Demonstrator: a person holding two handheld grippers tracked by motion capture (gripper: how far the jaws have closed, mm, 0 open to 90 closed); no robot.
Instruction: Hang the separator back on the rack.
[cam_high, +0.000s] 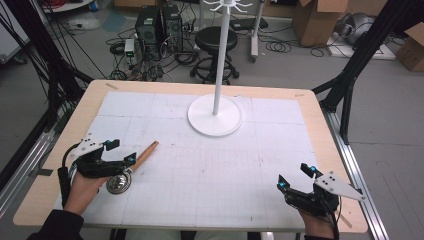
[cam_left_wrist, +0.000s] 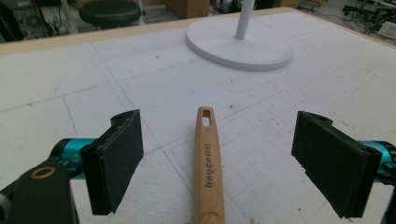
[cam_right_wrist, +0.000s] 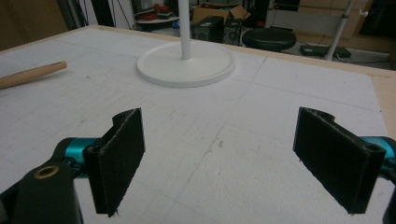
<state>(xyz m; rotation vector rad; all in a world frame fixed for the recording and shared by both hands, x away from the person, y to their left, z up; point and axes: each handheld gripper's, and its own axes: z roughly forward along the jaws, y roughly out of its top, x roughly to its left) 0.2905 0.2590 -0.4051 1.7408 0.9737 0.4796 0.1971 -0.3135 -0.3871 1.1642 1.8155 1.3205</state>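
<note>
The ladle lay flat on the white mat of the worktop, in its near left part. Its wooden handle pointed toward about one o'clock, and its metal bowl was at the near end, just beside my left hand. My left gripper was over the ladle with the jaws wide apart. In the left gripper view the handle ran up between the two pads and touched neither of them. The word "baysons" was printed along the wood, and a slot was cut near the far tip.

From the ladle, at about one o'clock, the white stand stood with its round base on the mat and its thin pole upright. My right gripper was at about three o'clock from the ladle, well apart from it, near the front right corner. Its jaws were also released and held nothing.
</note>
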